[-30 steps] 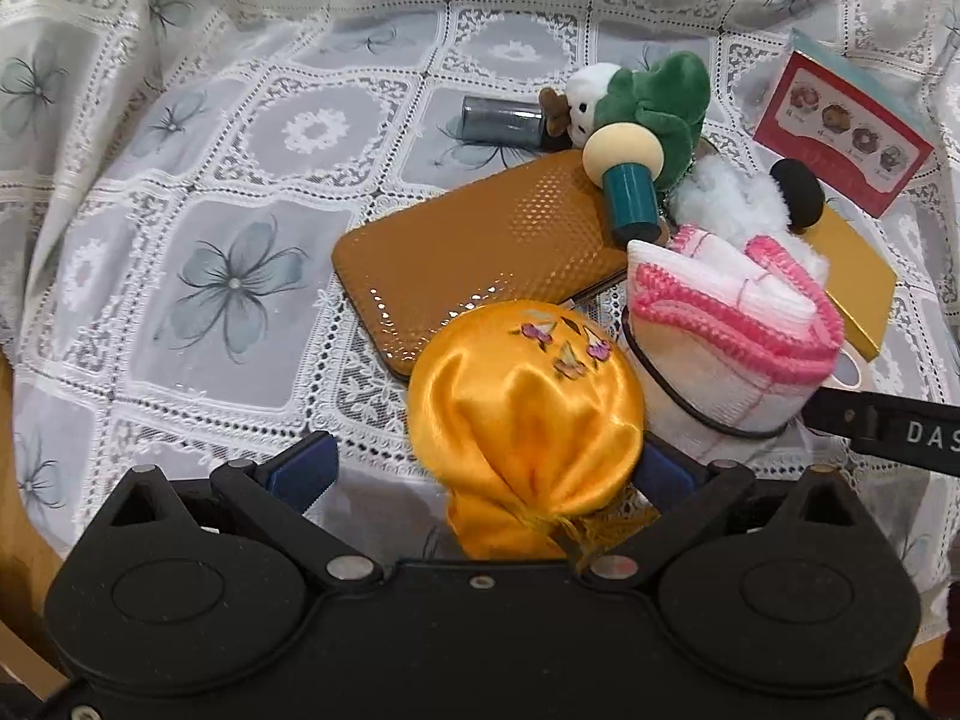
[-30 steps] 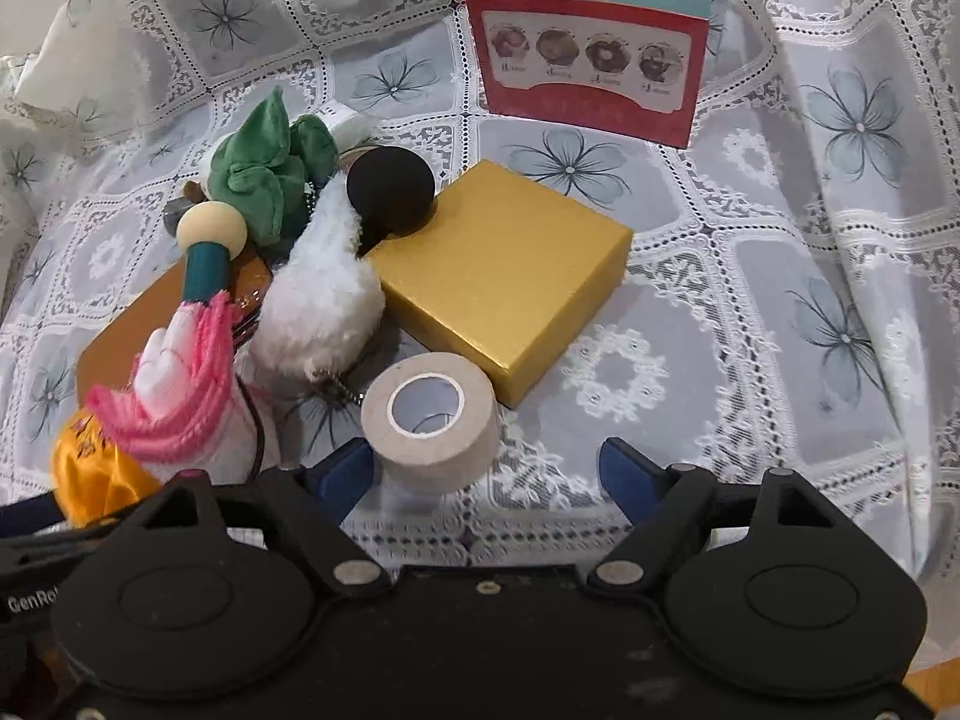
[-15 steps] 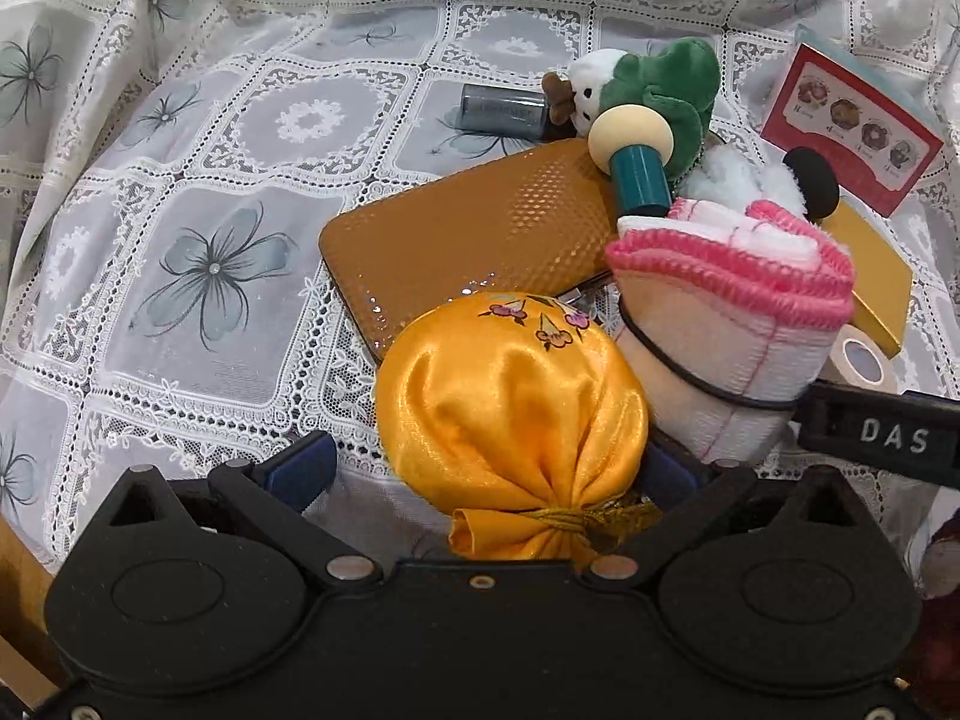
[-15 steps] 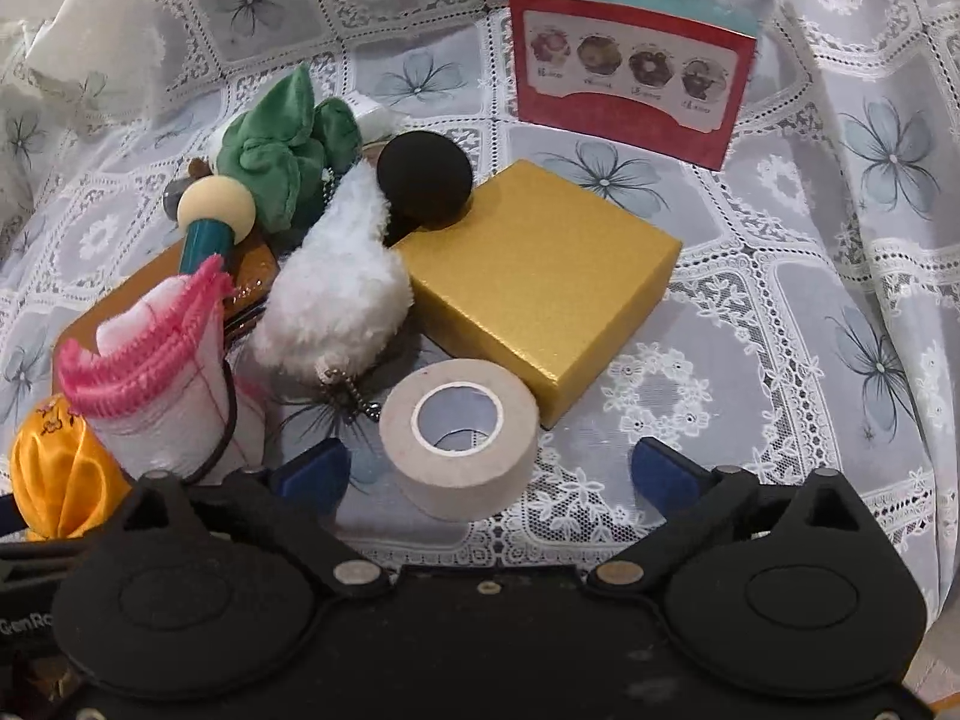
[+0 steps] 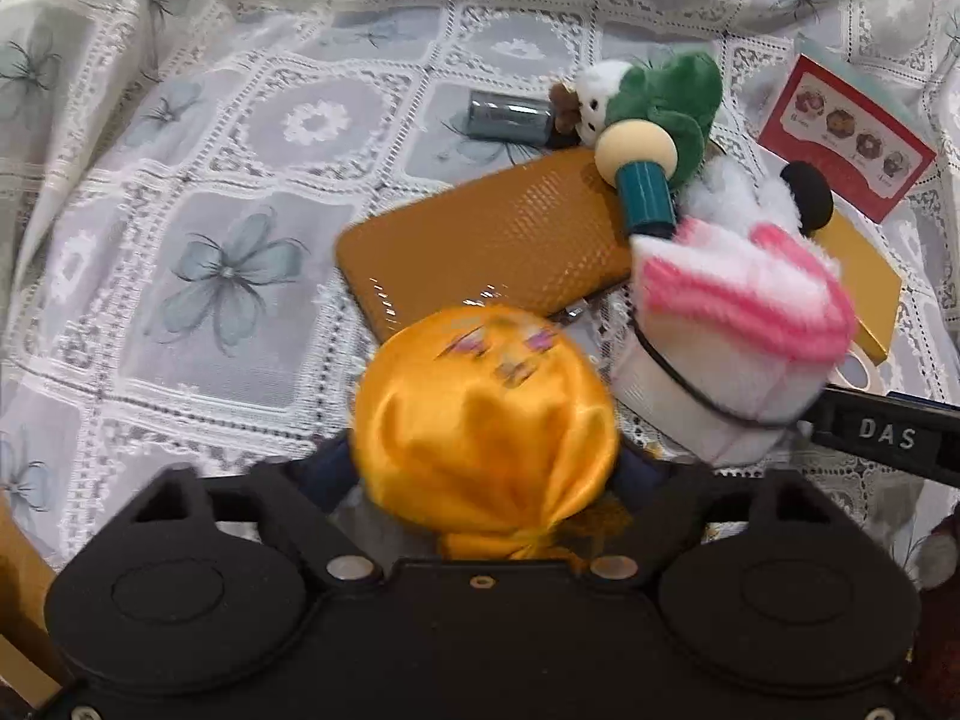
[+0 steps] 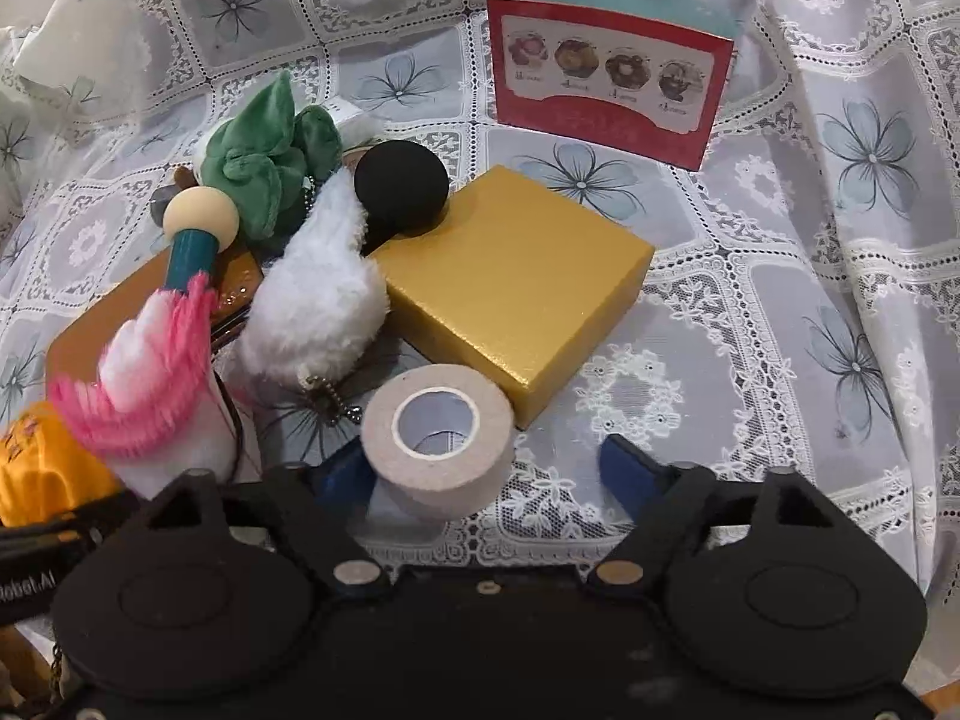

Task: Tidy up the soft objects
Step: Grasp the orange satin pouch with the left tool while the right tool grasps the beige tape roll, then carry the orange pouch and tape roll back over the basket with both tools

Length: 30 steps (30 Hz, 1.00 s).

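Observation:
An orange satin pouch (image 5: 486, 420) sits between the fingers of my left gripper (image 5: 480, 468). Its jaws are closing, and both blue pads press the pouch's sides. To its right stands a pink-and-white rolled cloth (image 5: 738, 324) bound by a black band. My right gripper (image 6: 483, 471) is closing around a beige tape roll (image 6: 438, 432). The left pad touches the roll, and the right pad stands apart from it. A white fluffy plush (image 6: 318, 306) and a green plush (image 6: 270, 162) lie behind, on the lace tablecloth (image 6: 780, 300).
A brown textured case (image 5: 498, 240), a teal peg doll (image 5: 639, 174) and a grey cylinder (image 5: 510, 117) lie near the plushes. A gold box (image 6: 516, 288) and a black ball (image 6: 401, 183) sit mid-table. A red card box (image 6: 606, 84) stands behind.
The left jaws have come in from wide apart onto the orange pouch. The right jaws widened, then narrowed around the tape roll. Neither hand has shifted much.

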{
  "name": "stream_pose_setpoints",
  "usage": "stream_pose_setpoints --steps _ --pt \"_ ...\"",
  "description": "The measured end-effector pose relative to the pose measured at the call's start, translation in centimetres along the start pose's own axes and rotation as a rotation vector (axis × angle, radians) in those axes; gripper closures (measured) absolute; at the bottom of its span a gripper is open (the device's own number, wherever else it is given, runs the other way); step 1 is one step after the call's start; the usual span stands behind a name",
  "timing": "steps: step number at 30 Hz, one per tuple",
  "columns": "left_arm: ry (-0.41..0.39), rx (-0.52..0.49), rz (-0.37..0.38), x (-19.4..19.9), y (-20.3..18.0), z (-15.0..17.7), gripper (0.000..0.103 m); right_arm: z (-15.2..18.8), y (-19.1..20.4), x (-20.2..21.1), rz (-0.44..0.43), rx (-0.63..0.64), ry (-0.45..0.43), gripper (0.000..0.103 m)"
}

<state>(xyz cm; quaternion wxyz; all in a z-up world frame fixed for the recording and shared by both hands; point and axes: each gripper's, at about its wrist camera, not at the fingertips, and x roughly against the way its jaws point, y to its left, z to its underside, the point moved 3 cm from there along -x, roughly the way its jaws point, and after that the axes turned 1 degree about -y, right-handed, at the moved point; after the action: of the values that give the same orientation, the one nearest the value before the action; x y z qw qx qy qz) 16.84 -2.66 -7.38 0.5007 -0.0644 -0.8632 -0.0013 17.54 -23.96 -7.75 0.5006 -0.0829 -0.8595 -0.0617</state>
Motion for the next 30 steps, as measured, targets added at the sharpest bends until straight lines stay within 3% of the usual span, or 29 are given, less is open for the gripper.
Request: stream_pose_setpoints --steps 4,6,15,23,30 --pt "-0.018 -0.007 0.010 1.0 0.2 0.1 0.040 0.2 -0.4 0.8 -0.009 -0.008 0.005 0.050" --pt "-0.033 -0.010 0.012 1.6 0.2 0.3 0.040 0.4 -0.5 1.3 -0.013 -0.017 0.008 0.056" --pt "-0.099 -0.041 0.019 5.3 -0.2 1.4 0.040 2.1 -2.8 3.7 0.013 -0.082 0.002 0.056" --pt "-0.067 -0.050 0.018 7.9 -0.2 3.6 0.040 5.0 -5.2 7.1 0.019 -0.141 0.004 0.056" --pt "-0.062 -0.054 0.016 10.1 -0.5 6.5 0.040 8.1 -5.3 11.4 -0.004 -0.118 -0.040 0.056"
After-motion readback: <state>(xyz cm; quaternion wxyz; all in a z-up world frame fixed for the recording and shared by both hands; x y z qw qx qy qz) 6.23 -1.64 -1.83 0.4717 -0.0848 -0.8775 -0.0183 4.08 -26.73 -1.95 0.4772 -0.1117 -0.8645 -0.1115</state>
